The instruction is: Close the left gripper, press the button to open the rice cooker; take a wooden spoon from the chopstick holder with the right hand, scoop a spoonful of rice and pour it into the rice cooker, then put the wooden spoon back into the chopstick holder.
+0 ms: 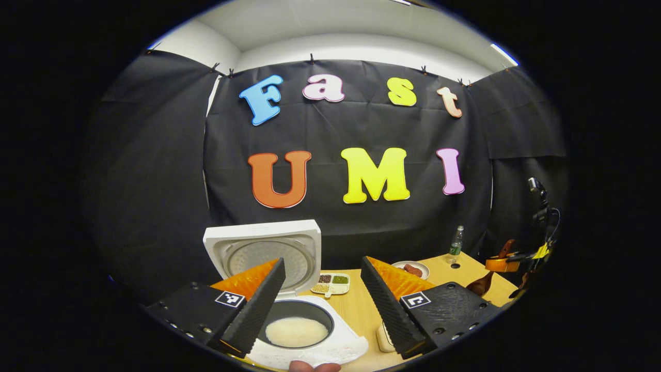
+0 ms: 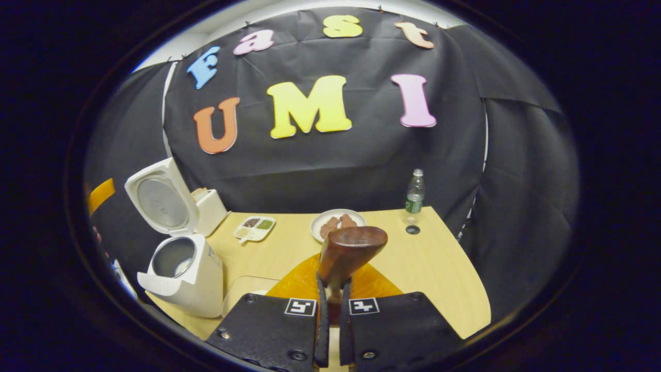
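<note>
A: Where is the wooden spoon [image 2: 347, 253]?

B: In the right gripper [image 2: 333, 289]. Both fingers are closed on its handle, and the dark brown bowl rises straight ahead of the tips, above them in the right gripper view. The handle's lower end is hidden between the fingers, and I cannot tell whether the bowl carries rice.

A: And the rice cooker [image 2: 183, 268]?

B: Ahead and to the left of the right gripper, white, with its lid [image 2: 160, 199] swung up and back. From the left gripper view the cooker [image 1: 310, 341] sits right below and between the fingers, the dark inner pot showing a pale round patch of rice [image 1: 296, 331]. The cooker's near edge is cut off at the bottom, where a fingertip of a hand [image 1: 314, 367] peeks in.

A: The left gripper [image 1: 323, 297]?

B: Its jaws stand wide apart, touching nothing, one finger over the cooker's left rim, the other to its right.

A: The chopstick holder?

B: A white box [image 2: 210, 209] stands behind the cooker, beside the lid (too small for me to say what it is).

A: What else lies around?

B: On the wooden table [image 2: 444, 274], ahead of the right gripper, a small divided tray [image 2: 254, 228] of grains, a plate [image 2: 336, 223] with reddish-brown pieces, and farther right a plastic bottle [image 2: 414, 192] with its cap [image 2: 412, 229] lying just in front of it.
</note>
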`<action>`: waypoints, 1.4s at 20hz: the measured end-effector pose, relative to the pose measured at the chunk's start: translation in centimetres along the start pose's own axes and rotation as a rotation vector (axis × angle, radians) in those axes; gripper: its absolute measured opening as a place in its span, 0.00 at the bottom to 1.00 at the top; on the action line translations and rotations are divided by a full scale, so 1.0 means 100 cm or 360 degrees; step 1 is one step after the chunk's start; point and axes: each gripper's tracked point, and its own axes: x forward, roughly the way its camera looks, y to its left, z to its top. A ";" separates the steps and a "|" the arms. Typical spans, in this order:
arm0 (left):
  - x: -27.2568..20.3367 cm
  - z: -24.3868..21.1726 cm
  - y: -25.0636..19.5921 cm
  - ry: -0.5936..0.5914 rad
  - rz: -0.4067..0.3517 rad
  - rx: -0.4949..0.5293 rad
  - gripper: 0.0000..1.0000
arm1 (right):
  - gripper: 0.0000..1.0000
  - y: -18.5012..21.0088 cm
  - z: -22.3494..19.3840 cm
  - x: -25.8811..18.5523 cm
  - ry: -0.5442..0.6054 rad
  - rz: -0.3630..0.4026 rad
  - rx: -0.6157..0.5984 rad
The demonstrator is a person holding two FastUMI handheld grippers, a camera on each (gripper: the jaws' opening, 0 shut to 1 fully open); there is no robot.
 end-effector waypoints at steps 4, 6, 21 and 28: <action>-0.012 -0.006 0.010 -0.0006 0.0006 -0.0027 0.94 | 0.10 0.045 -0.022 0.012 0.0041 0.0072 -0.0100; -0.020 -0.011 0.013 0.0007 0.0007 -0.0040 0.94 | 0.10 0.057 -0.040 0.028 0.0065 0.0064 -0.0151; -0.049 -0.053 0.043 0.0266 0.0095 -0.0064 0.94 | 0.10 0.123 -0.125 0.095 0.0177 0.0174 0.0015; -0.055 -0.057 0.039 0.0289 0.0091 -0.0087 0.94 | 0.10 0.126 -0.130 0.091 0.0311 0.0283 0.0727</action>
